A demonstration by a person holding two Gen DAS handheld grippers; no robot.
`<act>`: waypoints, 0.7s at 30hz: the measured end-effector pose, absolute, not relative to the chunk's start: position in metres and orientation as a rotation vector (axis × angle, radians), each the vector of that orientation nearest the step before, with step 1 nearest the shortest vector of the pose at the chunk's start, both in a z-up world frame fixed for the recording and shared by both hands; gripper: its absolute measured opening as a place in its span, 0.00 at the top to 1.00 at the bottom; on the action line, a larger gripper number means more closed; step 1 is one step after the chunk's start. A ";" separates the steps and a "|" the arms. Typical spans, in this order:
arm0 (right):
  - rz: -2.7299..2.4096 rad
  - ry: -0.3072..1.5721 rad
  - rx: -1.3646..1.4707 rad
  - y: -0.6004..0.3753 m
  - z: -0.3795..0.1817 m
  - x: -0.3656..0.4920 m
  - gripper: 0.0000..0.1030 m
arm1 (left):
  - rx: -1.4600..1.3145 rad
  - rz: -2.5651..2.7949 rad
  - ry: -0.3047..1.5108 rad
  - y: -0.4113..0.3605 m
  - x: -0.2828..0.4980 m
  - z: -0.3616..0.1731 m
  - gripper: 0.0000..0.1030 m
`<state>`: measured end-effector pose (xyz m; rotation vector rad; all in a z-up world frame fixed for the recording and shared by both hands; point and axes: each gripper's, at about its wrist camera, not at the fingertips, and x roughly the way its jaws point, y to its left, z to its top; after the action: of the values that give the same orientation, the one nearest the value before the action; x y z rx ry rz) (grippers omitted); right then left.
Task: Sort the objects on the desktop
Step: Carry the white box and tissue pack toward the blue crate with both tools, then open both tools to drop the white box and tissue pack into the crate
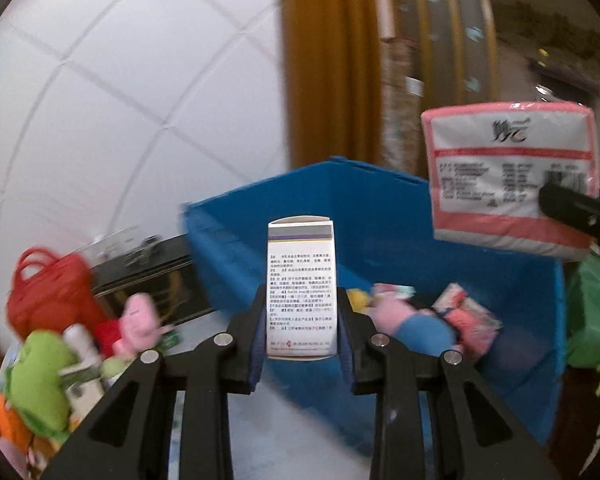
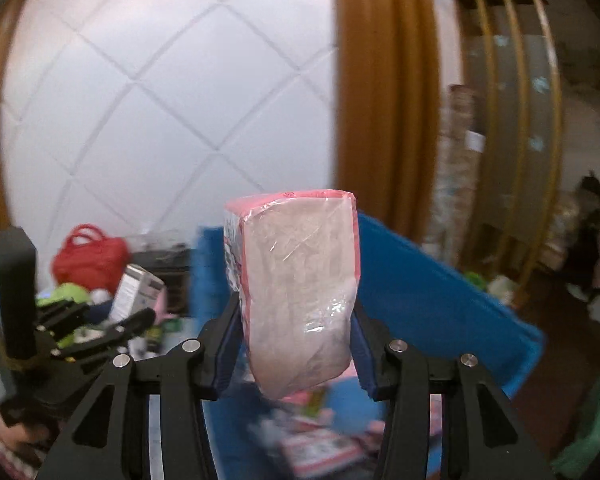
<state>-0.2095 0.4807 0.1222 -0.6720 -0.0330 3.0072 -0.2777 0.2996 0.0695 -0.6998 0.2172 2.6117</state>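
Both grippers loaded, at the blue bin: drop-off step.

Left gripper point(image 1: 300, 336) pinches an upright medicine box point(image 1: 301, 288); right gripper point(image 2: 296, 344) pinches a pink tissue pack point(image 2: 300, 288), both at the blue bin point(image 1: 380, 208). Next, judged: position over the bin and spread the jaws. Only the left view shows the bin's contents and the pack's label; beyond, a red bag point(image 1: 48, 292).

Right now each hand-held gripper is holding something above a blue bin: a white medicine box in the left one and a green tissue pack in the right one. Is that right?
Nearly. The tissue pack in the right hand-held gripper is pink, not green, as both wrist views show. The rest stands: the left hand-held gripper is closed on the white medicine box, and both are over the blue bin.
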 end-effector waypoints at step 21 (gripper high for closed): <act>2.731 -0.396 -1.071 0.582 0.017 -0.278 0.53 | -0.912 2.466 0.450 0.436 -0.298 0.037 0.72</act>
<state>-0.2783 0.5821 0.0170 -1.0715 -0.3957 2.7314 -0.2980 0.4358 0.0367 -0.9121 0.4502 2.4657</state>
